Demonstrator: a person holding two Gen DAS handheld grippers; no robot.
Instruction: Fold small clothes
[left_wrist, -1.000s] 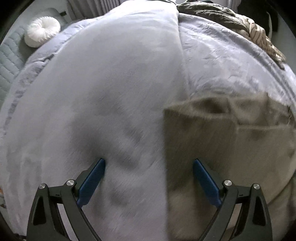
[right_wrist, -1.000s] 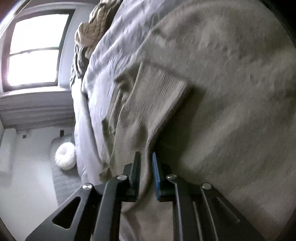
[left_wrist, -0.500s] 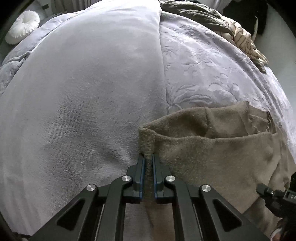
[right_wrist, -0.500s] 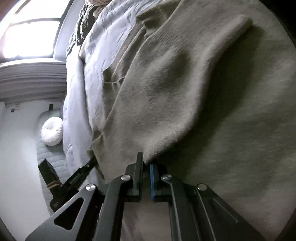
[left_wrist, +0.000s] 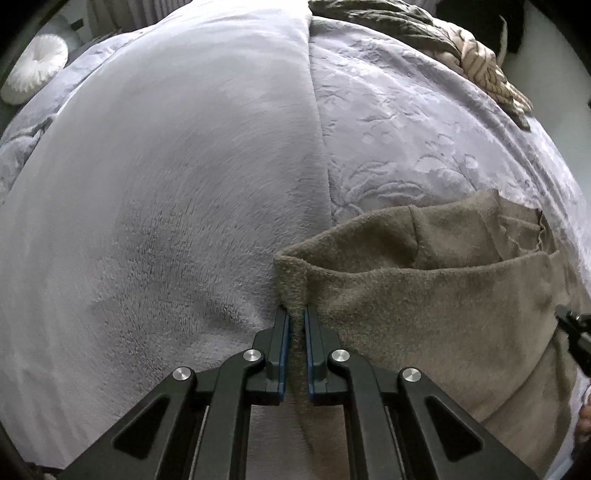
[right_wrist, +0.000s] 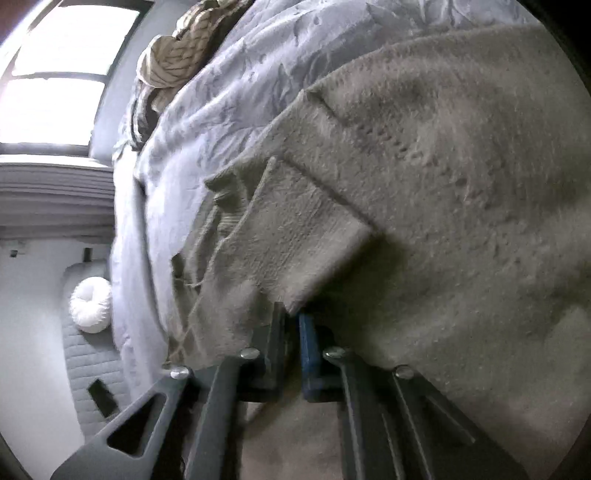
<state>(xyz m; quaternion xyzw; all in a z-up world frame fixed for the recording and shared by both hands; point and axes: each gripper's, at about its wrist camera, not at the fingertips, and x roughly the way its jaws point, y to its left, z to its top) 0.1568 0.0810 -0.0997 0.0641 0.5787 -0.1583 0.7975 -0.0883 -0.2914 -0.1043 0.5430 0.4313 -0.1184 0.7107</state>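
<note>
A fuzzy tan knit garment (left_wrist: 424, 295) lies on the bed at the lower right of the left wrist view. My left gripper (left_wrist: 294, 314) is shut on its left corner, a ridge of cloth pinched between the blue pads. The same tan garment (right_wrist: 461, 206) fills most of the right wrist view, with a ribbed cuff (right_wrist: 295, 240) folded over it. My right gripper (right_wrist: 291, 314) is shut on the lower edge of that cuff. A black bit of the right gripper (left_wrist: 576, 332) shows at the right edge of the left wrist view.
A pale grey fleece blanket (left_wrist: 166, 177) lies over a lilac embossed bedspread (left_wrist: 406, 122). Other crumpled clothes (left_wrist: 461, 55) are piled at the far edge of the bed. A white round cushion (right_wrist: 90, 304) sits on a grey quilted seat below a window (right_wrist: 55, 74).
The left gripper went from wide open to shut on the garment's corner. The right gripper closed on the cuff and lifted it, so the cuff now lies folded over the body.
</note>
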